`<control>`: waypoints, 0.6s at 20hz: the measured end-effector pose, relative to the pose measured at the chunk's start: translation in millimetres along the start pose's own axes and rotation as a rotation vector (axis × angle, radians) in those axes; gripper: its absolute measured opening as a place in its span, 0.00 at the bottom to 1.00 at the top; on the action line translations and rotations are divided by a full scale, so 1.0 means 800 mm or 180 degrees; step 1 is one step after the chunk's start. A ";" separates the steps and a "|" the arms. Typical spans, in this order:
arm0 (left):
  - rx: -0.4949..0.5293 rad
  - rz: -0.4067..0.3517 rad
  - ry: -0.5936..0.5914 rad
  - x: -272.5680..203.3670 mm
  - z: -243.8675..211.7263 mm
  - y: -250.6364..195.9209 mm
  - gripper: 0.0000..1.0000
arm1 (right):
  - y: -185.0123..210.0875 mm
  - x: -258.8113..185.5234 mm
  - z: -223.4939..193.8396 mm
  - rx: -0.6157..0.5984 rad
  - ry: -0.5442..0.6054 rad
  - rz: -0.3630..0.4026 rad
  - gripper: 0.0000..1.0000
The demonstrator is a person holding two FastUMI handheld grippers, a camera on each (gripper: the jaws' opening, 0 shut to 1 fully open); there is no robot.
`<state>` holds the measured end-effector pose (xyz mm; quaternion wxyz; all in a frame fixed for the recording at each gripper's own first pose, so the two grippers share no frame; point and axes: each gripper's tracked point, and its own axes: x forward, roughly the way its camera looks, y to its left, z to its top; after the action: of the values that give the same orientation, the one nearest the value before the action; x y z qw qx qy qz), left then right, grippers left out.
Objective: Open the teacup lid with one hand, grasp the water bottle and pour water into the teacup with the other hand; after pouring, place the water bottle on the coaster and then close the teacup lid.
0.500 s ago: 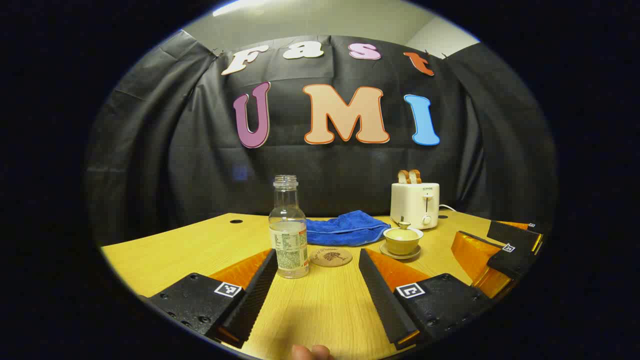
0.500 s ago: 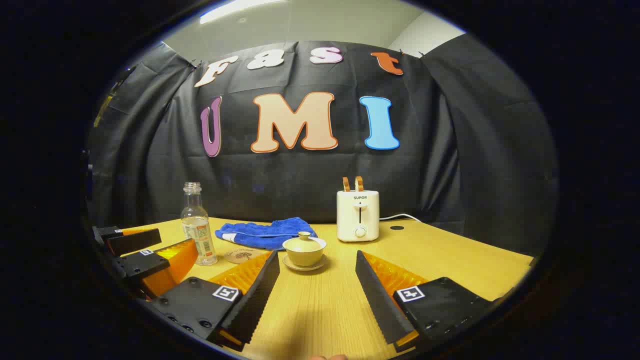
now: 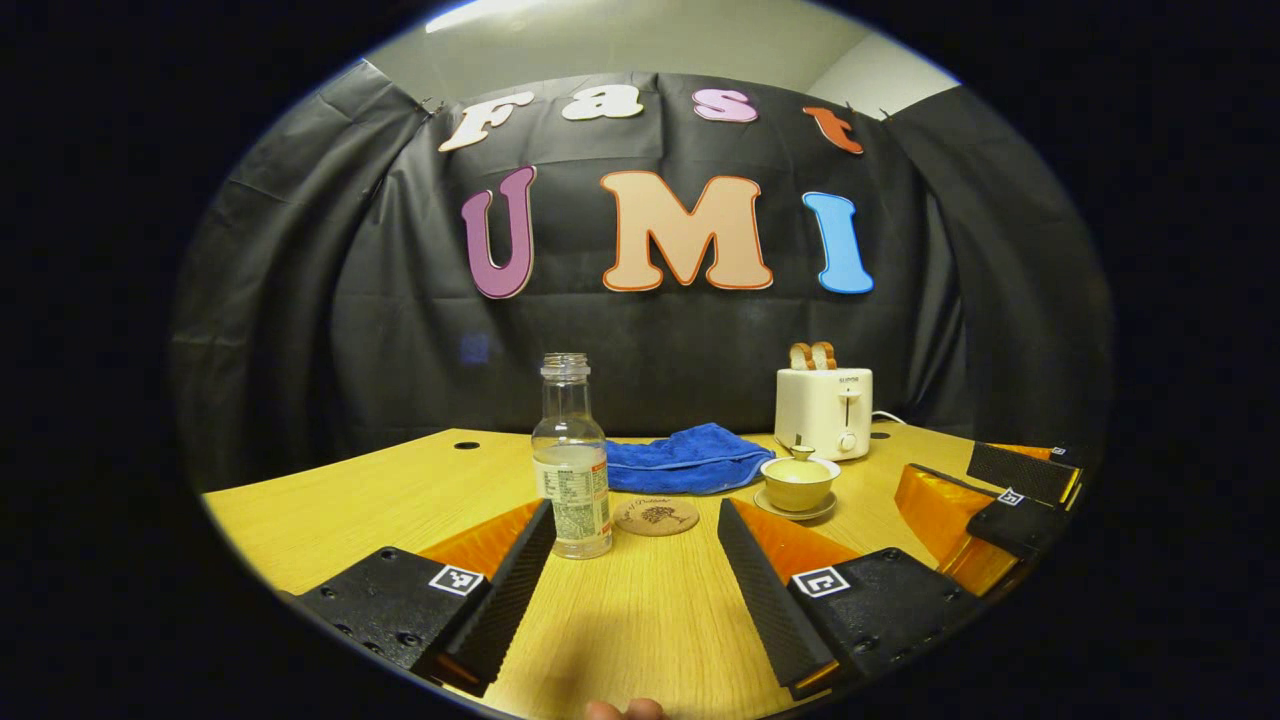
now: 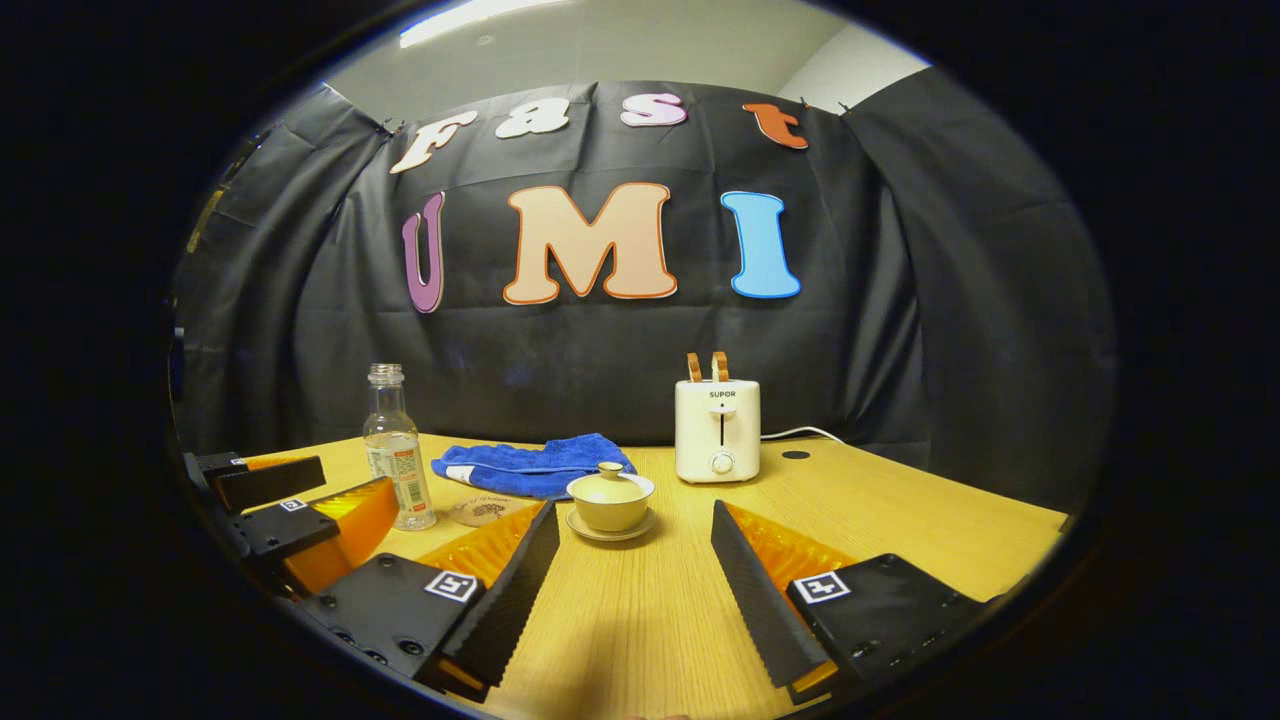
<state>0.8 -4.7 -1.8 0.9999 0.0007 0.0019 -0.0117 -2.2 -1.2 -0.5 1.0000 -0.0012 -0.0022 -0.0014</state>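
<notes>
Both tools hang low over the wooden surface (image 3: 330, 500) with their fingers spread wide and nothing between them. In the left gripper view the left tool (image 3: 635, 580) faces the water bottle (image 3: 572, 460), which stands upright and uncapped just beyond its left finger, with the round coaster (image 3: 657, 517) lying just beside the bottle's base. The teacup (image 3: 798, 482) sits on its saucer with the lid on, to the right of the coaster and in front of a white toaster (image 3: 825, 412) holding two slices of bread. A blue cloth (image 3: 685, 458) lies crumpled behind the coaster. In the right gripper view the right tool (image 4: 633, 580) points at the teacup (image 4: 610, 500), which is a little beyond its fingertips.
</notes>
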 end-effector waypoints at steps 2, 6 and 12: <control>0.0000 0.0000 -0.0003 -0.001 0.001 0.001 0.95 | 0.000 0.000 0.000 0.0000 0.0001 0.0000 0.95; -0.0001 0.0000 -0.0001 0.000 0.000 0.000 0.96 | 0.000 0.001 0.000 -0.0001 0.0000 0.0002 0.95; 0.0000 0.0000 0.0000 0.000 0.000 0.000 0.95 | 0.000 0.001 0.000 -0.0002 0.0002 0.0001 0.97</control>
<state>1.0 -4.8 -2.0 0.9999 0.0007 0.0019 -0.0118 -1.5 -1.3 -0.8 1.0000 -0.0015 -0.0019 -0.0013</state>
